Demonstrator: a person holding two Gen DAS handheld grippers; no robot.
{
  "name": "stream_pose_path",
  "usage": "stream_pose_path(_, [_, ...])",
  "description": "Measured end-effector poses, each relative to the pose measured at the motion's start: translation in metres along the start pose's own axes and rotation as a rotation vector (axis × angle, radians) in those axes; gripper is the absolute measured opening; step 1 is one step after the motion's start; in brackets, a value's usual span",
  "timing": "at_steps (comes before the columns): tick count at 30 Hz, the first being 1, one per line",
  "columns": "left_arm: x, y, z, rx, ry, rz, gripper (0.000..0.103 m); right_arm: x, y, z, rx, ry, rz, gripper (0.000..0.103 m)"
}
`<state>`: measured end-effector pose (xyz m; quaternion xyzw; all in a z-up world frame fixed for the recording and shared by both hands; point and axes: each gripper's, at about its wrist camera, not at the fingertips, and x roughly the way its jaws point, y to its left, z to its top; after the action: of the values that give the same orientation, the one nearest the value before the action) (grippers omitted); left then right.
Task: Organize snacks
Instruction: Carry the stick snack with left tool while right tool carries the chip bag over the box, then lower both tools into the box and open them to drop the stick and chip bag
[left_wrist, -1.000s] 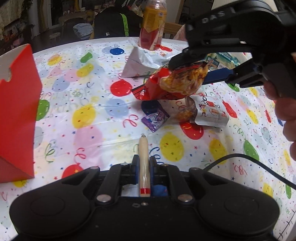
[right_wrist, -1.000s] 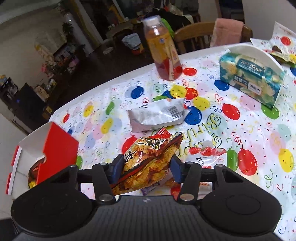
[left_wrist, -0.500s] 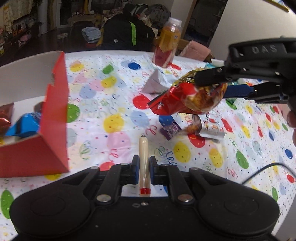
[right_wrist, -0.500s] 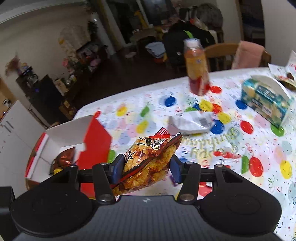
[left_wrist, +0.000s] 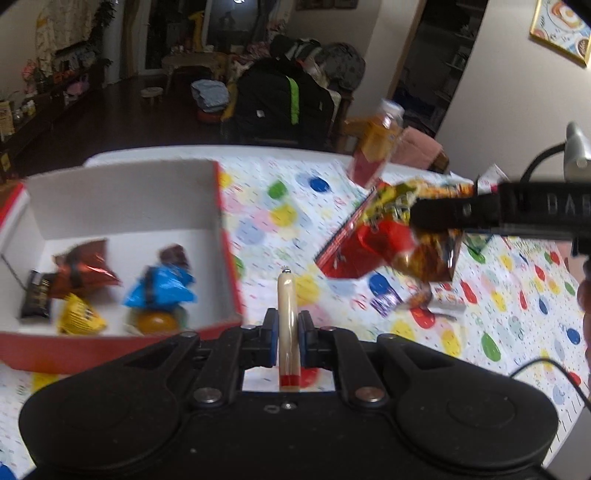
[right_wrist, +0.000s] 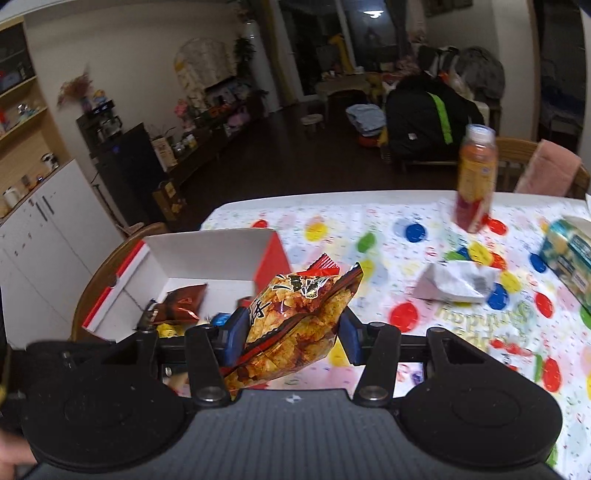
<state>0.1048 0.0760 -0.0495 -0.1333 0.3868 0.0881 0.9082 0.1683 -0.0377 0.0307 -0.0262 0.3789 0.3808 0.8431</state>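
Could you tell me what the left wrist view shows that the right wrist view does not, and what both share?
Only the left wrist view shows the left tool shut on a beige sausage stick, plus the yellow candy packet in the box. Only the right wrist view shows the teal tissue box. Both show the red cardboard box and the right tool shut on the red crinkly chip bag.

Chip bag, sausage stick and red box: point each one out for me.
Chip bag (right_wrist: 295, 317): right wrist view, middle of its printed front.
Sausage stick (left_wrist: 287, 325): left wrist view, mid-shaft between the fingers.
Red box (left_wrist: 125, 199): left wrist view, white inner back wall.
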Motion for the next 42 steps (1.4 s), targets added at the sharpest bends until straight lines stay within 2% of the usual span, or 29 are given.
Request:
stream_pose_path(12, [-0.033,0.076,0.027,-0.045,-0.078,0.087,0.007,0.045,0.065,0.004,-0.106,-0.004,0.025,0.050])
stream_pose_path(20, [-0.033,0.122,0.038,-0.046,-0.096,0.170,0.007,0.084,0.086,0.012,-0.111,0.027,0.039,0.050])
stream_pose_path(30, [-0.003,0.170,0.053,-0.055,-0.042,0.239,0.007,0.134,0.101,0.011,-0.126,0.078,0.027,0.050])
stream_pose_path(42, [0.038,0.192,0.061,-0.022,0.035,0.282,0.007,0.167,0.112,0.011,-0.175,0.131,0.004,0.050])
